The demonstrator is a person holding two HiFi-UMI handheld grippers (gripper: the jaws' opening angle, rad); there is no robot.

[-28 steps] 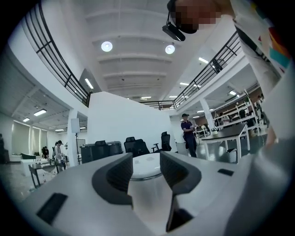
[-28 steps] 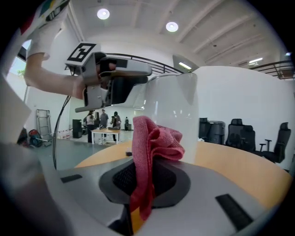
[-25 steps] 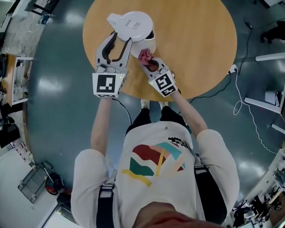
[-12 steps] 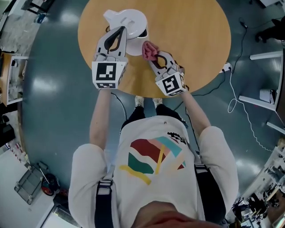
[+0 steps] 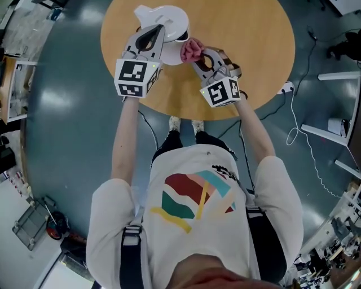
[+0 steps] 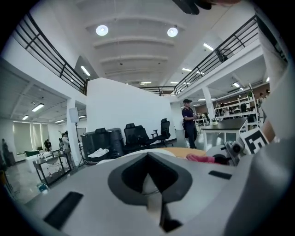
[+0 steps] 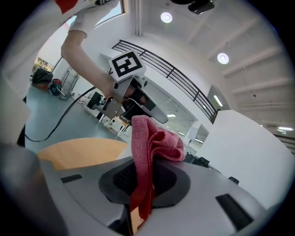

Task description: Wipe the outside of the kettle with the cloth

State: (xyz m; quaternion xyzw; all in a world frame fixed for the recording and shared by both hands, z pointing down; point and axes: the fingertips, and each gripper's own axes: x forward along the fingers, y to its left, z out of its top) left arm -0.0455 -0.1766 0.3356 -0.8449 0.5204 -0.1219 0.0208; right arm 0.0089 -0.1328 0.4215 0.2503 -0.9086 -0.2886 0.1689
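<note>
Spreading out beneath both tools, a round wooden table [image 5: 248,45] fills the far part of the head view, its near edge under the two marker cubes. A person in a white printed T-shirt [image 5: 197,209] holds the tools with bare forearms. Directly ahead of the left gripper [image 5: 158,32] stands the white kettle [image 5: 172,17], its spout pointing away to that gripper's left. This gripper's jaws are clenched together with their tips over the kettle's near side; whether they pinch any part of it cannot be told. Just to its right, the right gripper [image 5: 196,54] is clamped on a bunched pink cloth [image 5: 190,49]. The cloth sticks out past the tips, close beside the kettle's wall; contact cannot be made out.
</note>
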